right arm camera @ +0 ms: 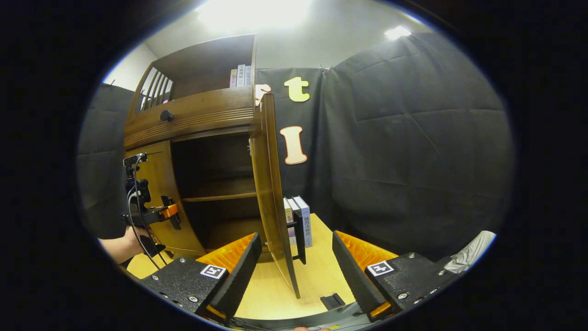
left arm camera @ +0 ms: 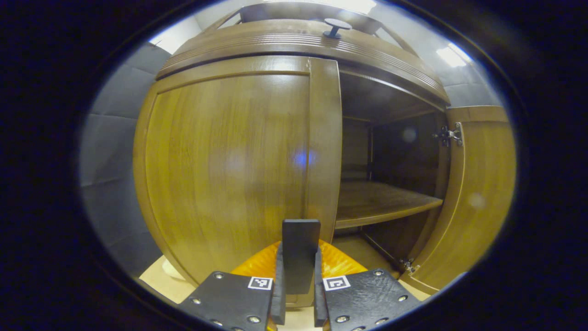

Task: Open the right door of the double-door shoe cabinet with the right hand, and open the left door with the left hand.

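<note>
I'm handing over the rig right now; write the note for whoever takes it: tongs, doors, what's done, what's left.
Left tongs: shut on the left door's handle, a dark upright bar at the door's inner edge.
Right tongs: open, fingers either side of the right door's free edge, not touching it.
Right door: swung wide open; shelf inside shows, nothing on it.
Left door: closed.
Done: right door.
Left: pull the left door open by its handle.
</note>
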The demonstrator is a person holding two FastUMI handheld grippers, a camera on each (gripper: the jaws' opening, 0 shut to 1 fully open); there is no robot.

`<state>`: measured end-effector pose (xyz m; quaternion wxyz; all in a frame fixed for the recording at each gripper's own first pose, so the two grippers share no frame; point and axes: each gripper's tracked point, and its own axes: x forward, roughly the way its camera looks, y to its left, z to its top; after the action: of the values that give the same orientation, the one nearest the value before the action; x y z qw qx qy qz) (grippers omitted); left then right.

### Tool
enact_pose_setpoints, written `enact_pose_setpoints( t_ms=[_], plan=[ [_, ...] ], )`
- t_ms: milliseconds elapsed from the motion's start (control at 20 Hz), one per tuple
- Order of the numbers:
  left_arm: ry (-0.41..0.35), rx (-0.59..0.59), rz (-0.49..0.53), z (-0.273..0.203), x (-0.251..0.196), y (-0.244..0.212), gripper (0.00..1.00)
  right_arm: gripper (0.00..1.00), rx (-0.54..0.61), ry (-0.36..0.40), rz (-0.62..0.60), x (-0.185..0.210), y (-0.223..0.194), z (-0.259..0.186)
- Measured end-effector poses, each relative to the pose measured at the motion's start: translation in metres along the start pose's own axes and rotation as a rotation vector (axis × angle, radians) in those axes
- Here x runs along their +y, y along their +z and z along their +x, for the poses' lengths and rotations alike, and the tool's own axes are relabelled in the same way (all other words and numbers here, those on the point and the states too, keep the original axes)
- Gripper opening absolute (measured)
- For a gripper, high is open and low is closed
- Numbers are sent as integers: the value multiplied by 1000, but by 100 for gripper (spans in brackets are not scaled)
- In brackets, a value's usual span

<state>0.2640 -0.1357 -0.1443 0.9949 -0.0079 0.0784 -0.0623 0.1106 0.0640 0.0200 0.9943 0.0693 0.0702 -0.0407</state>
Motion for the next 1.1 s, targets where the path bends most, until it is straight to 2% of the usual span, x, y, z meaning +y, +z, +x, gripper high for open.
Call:
enact_pose_setpoints(
  t_ms=[250,750,1100],
  plan=[
    [-37,-7,-7,-15,2,-1,32,96,0,4,11,18,-7,-4],
    [-117,-30,-7,-65,11,0,32,96,-22,27,87,74,-28,2],
    [-157,-49,-4,-104,25,-3,32,95,10,69,67,105,-48,4]
  ],
)
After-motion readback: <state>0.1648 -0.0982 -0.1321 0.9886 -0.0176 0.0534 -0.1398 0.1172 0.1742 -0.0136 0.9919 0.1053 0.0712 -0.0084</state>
